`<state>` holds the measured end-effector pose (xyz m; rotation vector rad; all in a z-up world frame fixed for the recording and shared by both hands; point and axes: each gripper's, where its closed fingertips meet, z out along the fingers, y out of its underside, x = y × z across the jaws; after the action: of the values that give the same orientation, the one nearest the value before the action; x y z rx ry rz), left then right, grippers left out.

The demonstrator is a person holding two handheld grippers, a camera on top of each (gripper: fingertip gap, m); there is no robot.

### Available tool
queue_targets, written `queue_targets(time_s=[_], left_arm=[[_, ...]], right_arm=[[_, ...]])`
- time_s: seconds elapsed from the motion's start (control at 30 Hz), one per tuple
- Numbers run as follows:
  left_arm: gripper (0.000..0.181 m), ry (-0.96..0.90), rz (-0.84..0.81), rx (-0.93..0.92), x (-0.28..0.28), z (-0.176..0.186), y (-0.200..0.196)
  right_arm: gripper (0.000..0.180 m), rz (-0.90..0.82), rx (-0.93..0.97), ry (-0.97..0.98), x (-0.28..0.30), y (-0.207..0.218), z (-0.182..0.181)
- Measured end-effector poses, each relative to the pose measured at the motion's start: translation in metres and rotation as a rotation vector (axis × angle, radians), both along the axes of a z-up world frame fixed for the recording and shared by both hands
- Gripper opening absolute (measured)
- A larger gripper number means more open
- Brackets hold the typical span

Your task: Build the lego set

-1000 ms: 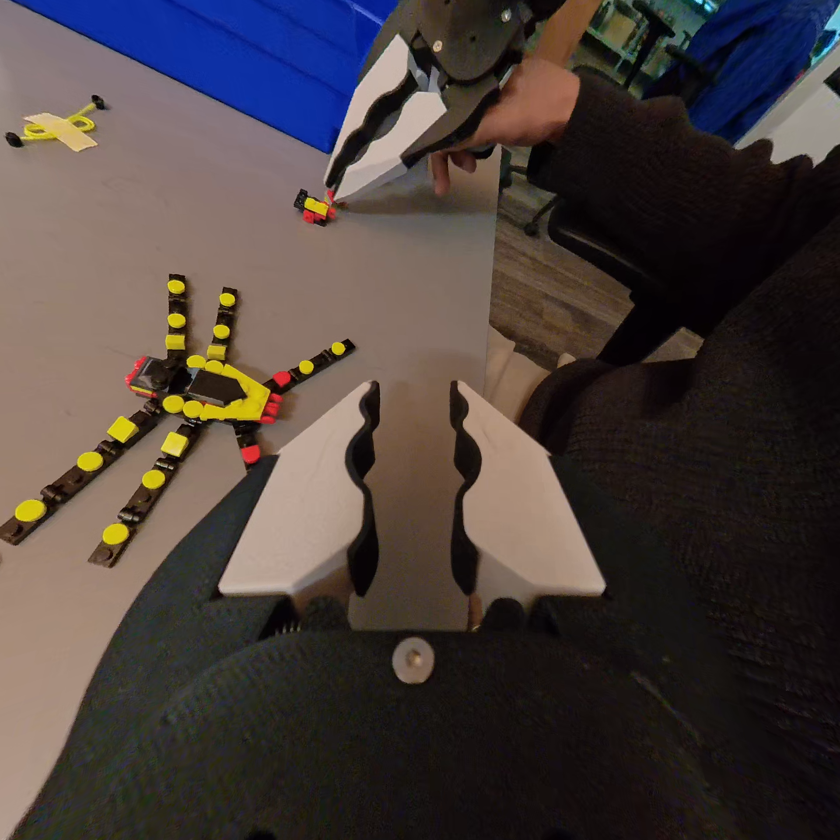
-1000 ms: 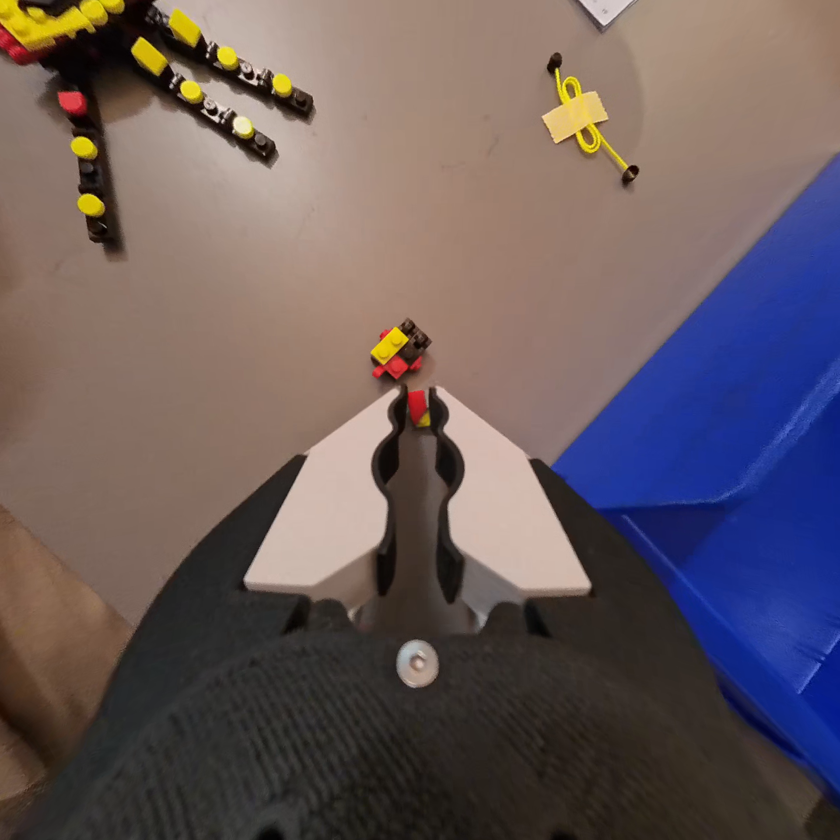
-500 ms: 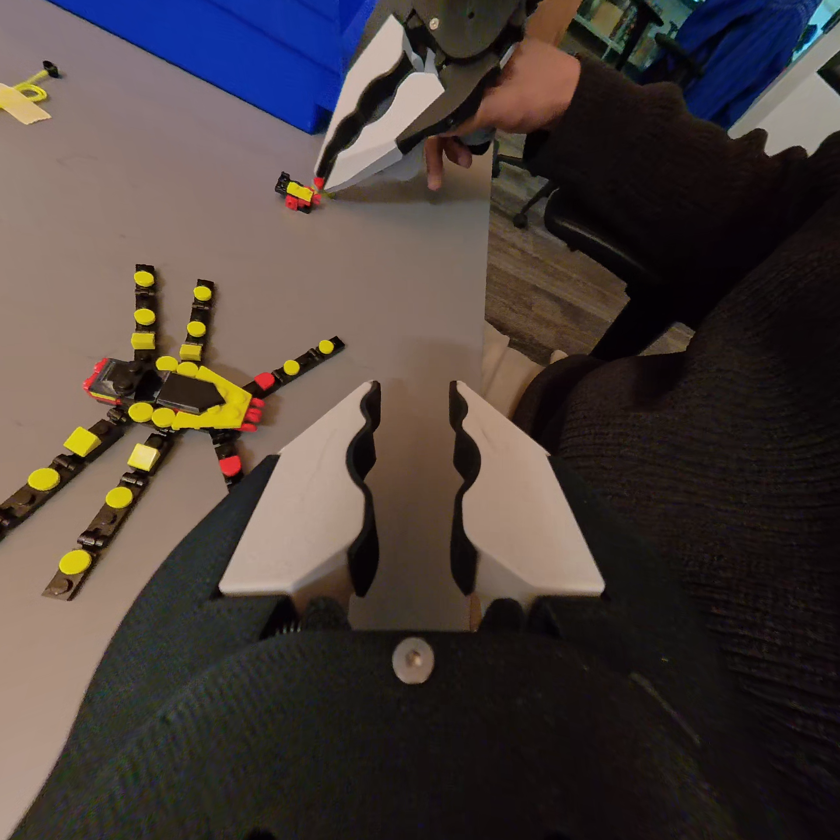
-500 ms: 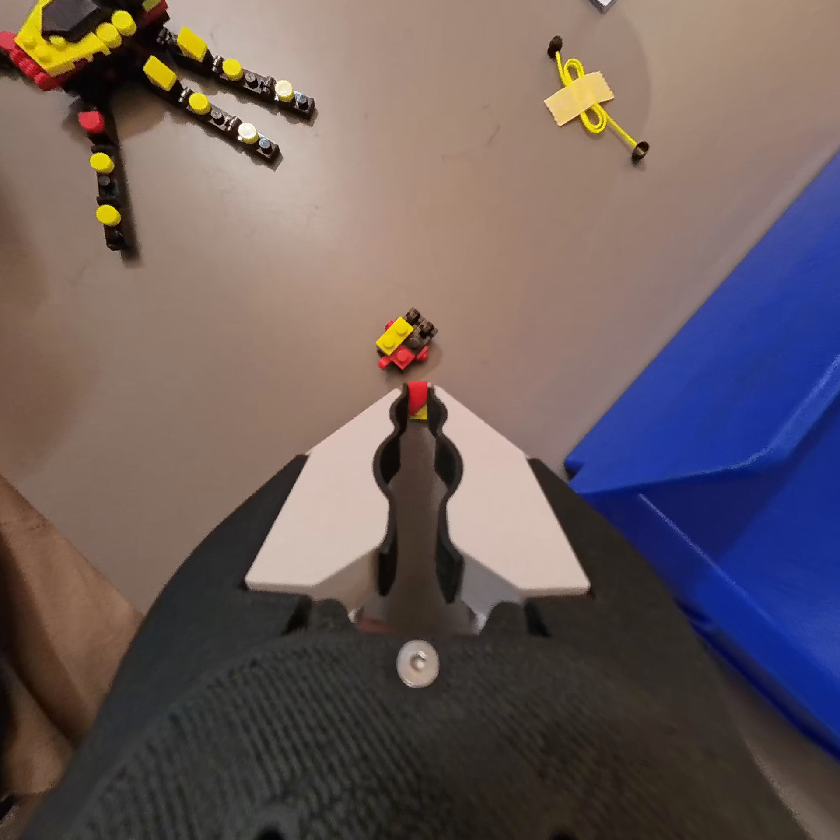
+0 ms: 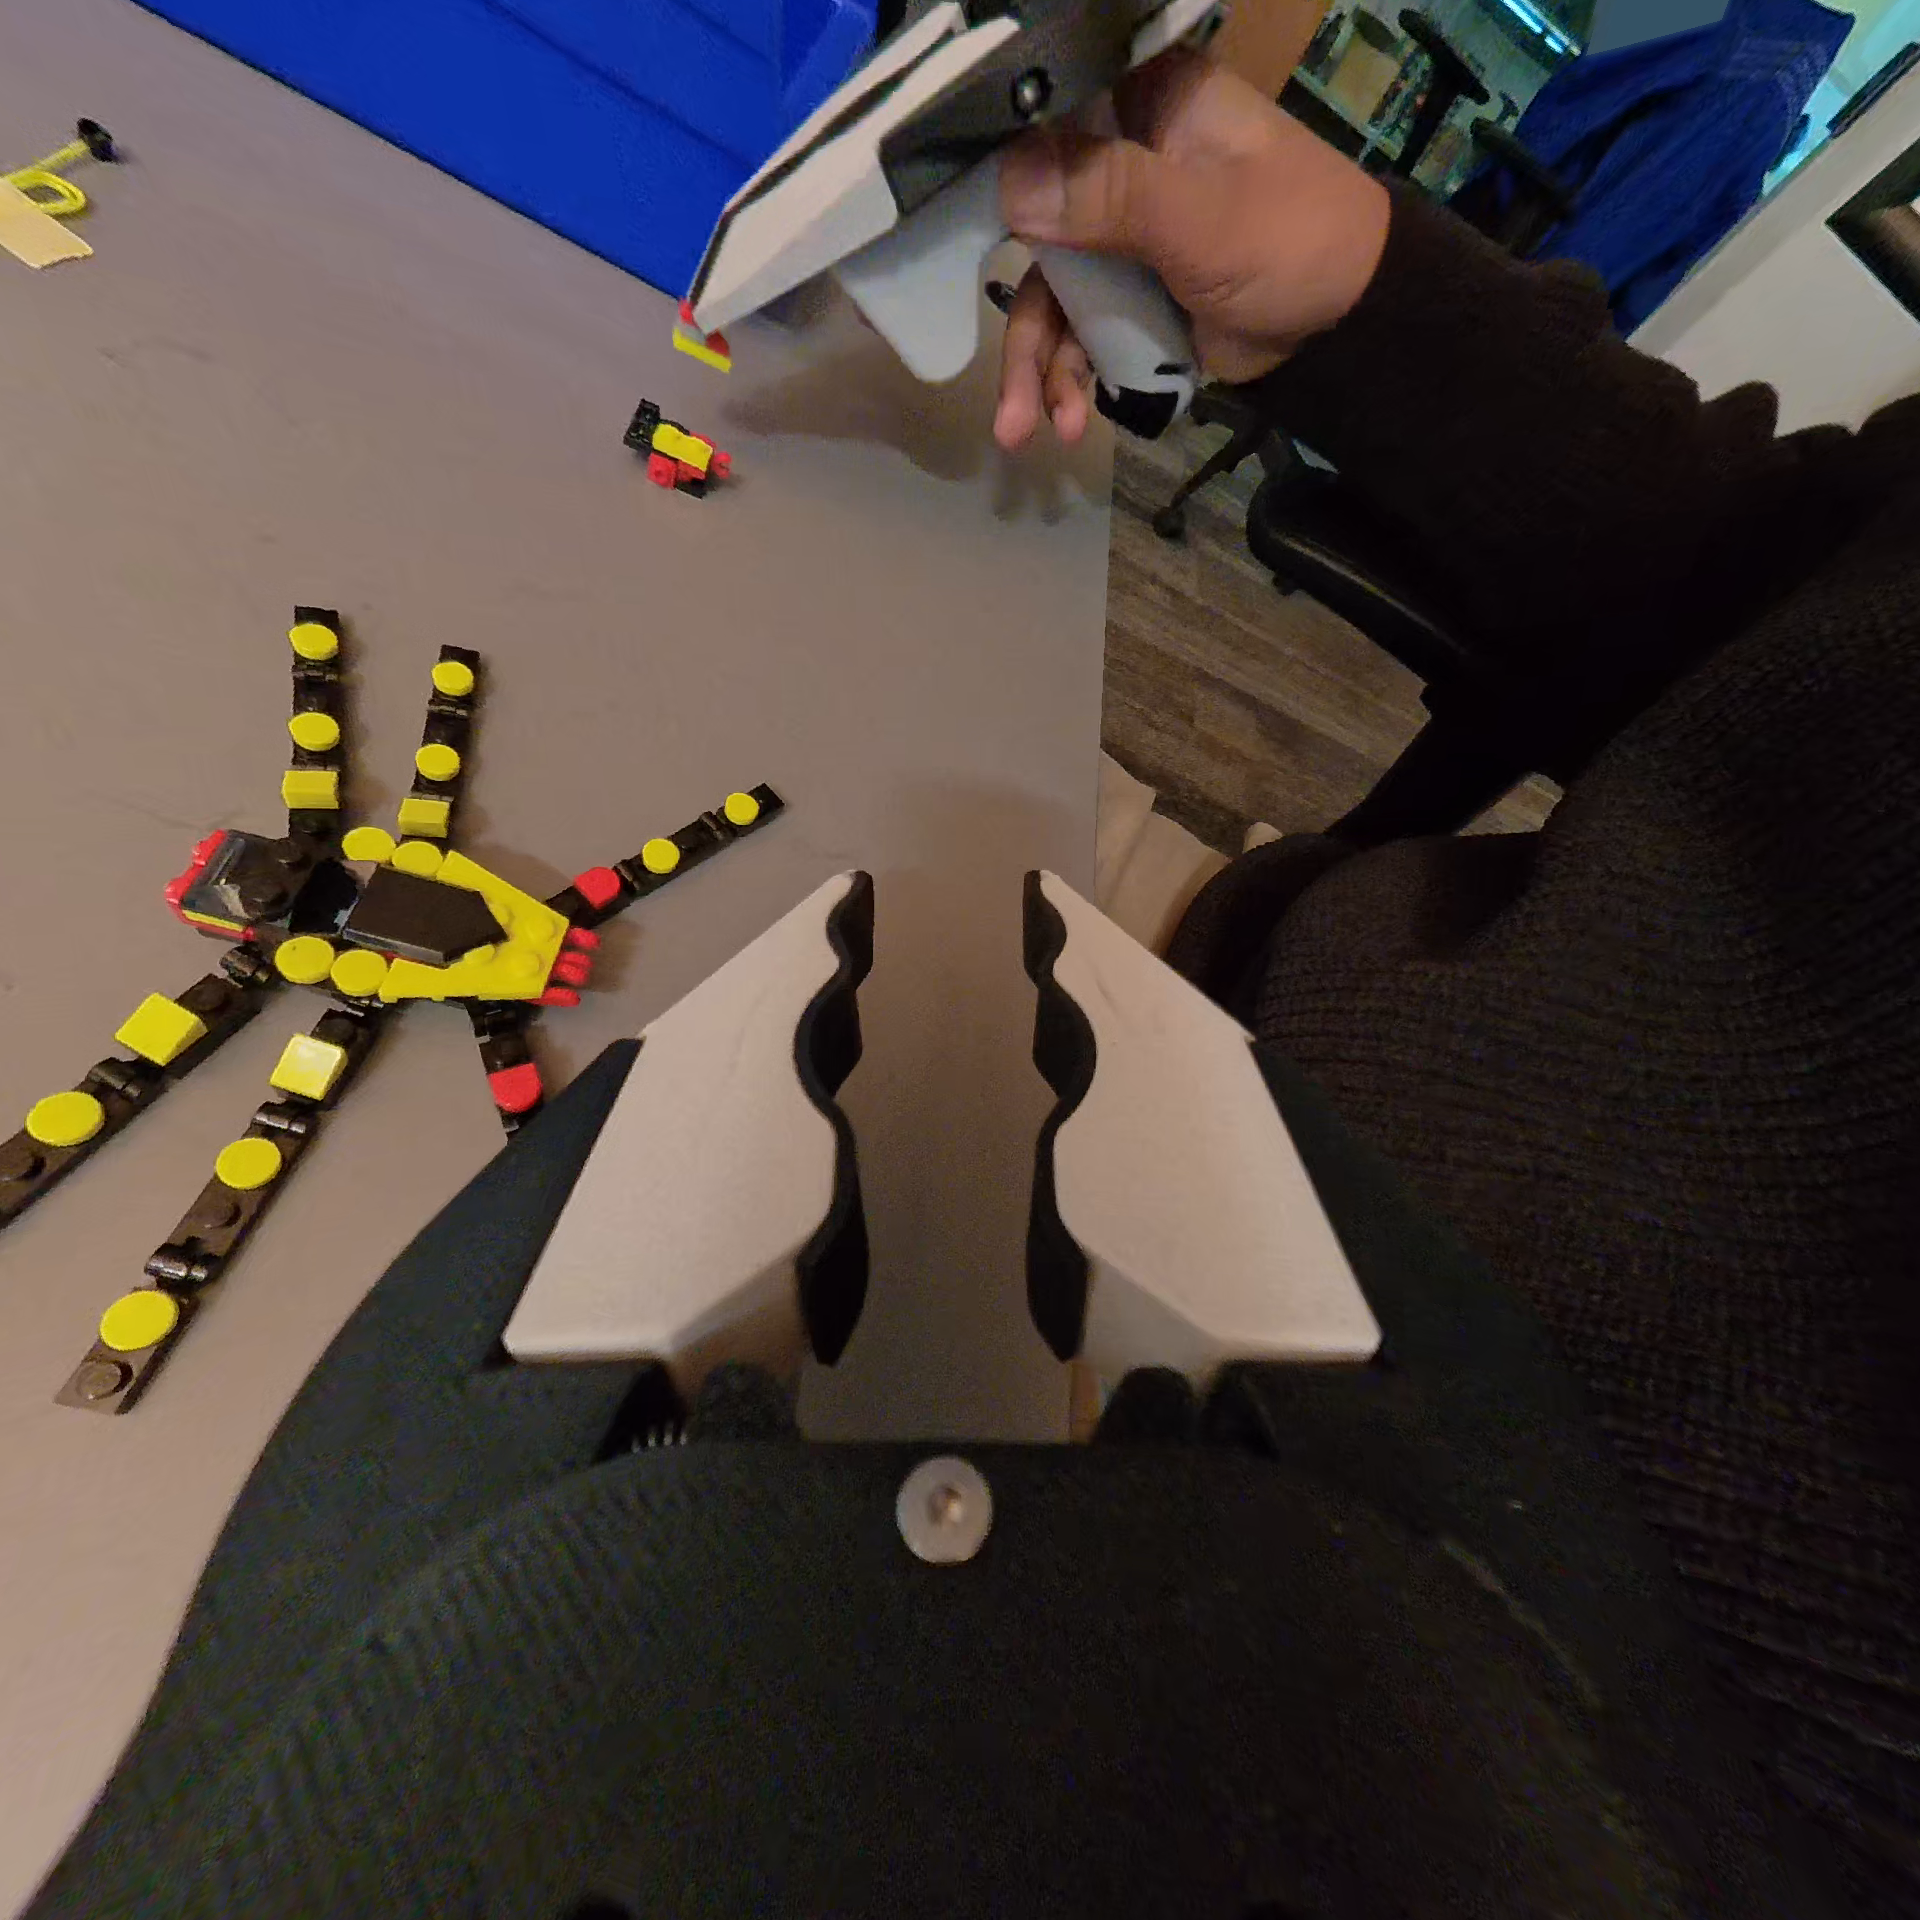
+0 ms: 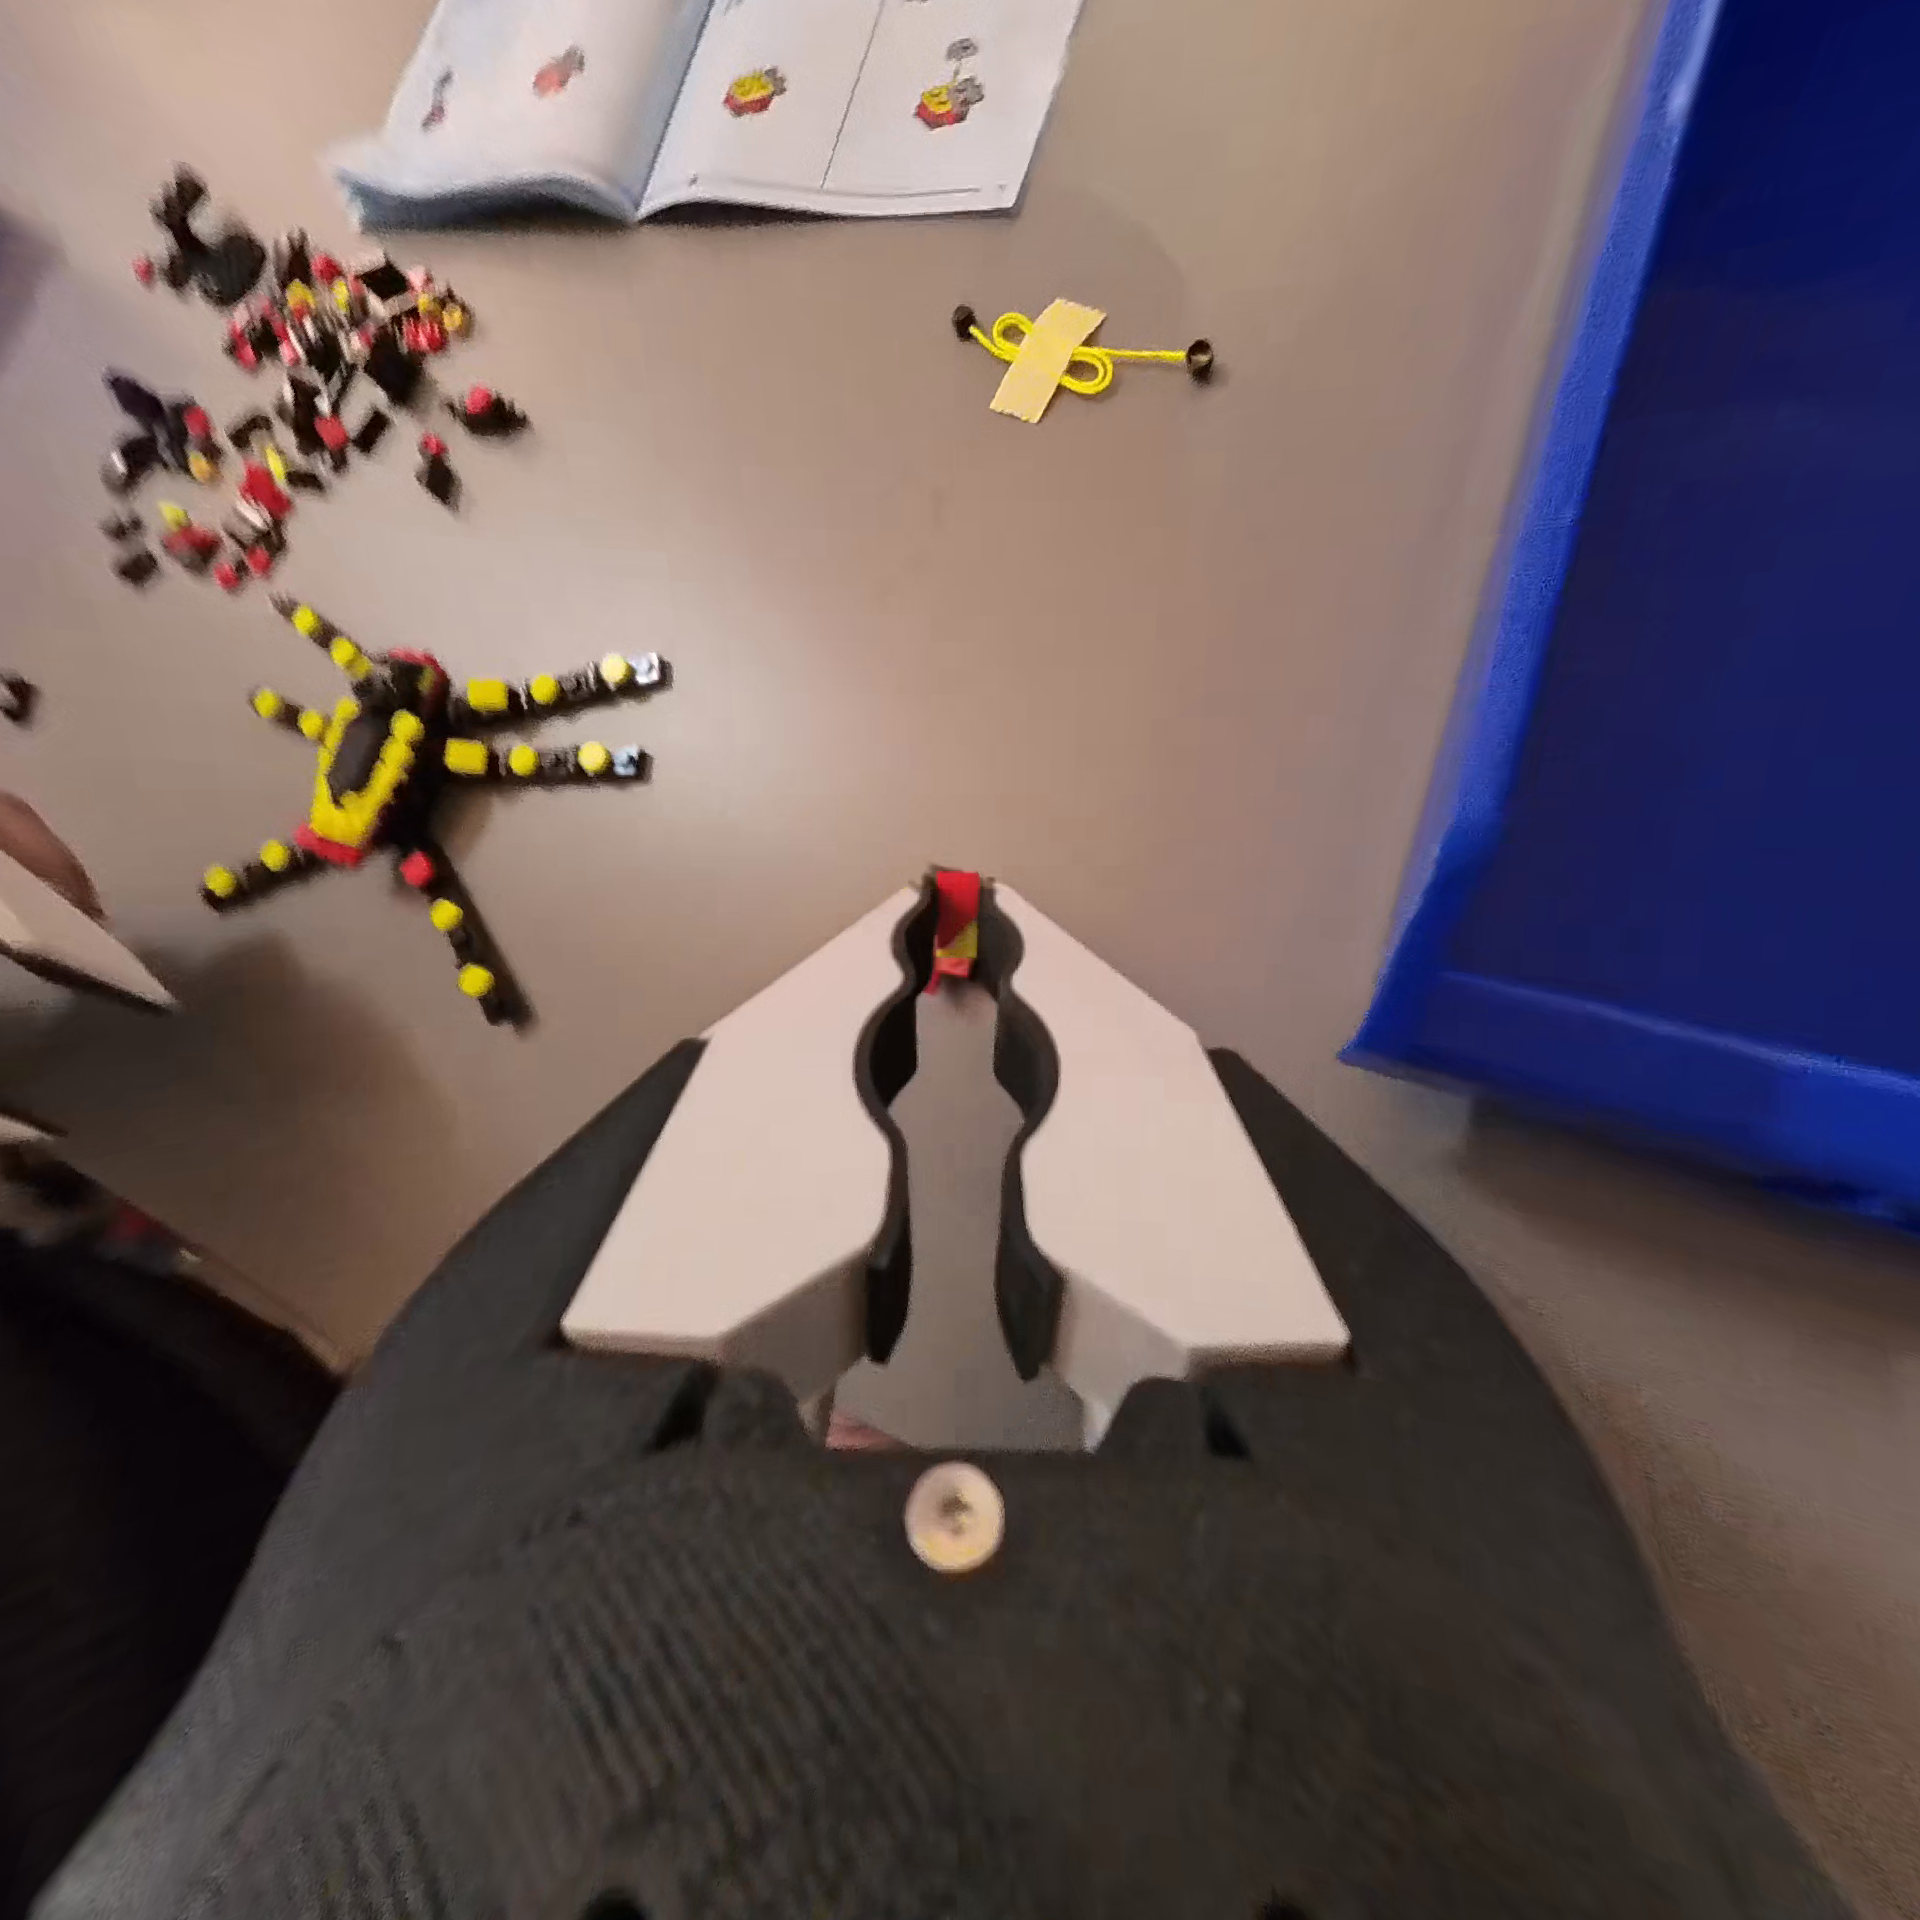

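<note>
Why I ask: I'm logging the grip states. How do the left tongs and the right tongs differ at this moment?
The left tongs are open and empty; the right tongs are shut on a small red-and-yellow piece. The left tongs sit low near the table edge; the right tongs are raised above the table. Both have pale grey fingers with wavy black pads.

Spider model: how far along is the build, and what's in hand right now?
Done: the spider model lies on the table with body and legs joined. A small sub-assembly lies apart from it. In hand: the right gripper is shut on a small red and yellow piece, lifted off the table; the left gripper is open, empty. Left: a pile of loose pieces beside the open booklet.
</note>
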<state>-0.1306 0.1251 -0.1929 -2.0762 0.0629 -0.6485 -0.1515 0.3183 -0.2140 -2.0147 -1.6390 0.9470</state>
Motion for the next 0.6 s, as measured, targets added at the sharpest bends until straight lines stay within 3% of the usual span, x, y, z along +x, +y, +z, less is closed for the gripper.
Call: queue_targets(time_s=[0.1,0.6], left_arm=[[0.027,-0.019,0.016,-0.001,-0.003,0.002,0.0],[0.03,-0.226,0.081,0.033,-0.017,0.026,-0.007]], right_arm=[[0.006,-0.085,-0.107,-0.023,-0.002,-0.006,-0.003],[0.006,-0.232,-0.024,-0.133,0.001,-0.003,-0.018]])
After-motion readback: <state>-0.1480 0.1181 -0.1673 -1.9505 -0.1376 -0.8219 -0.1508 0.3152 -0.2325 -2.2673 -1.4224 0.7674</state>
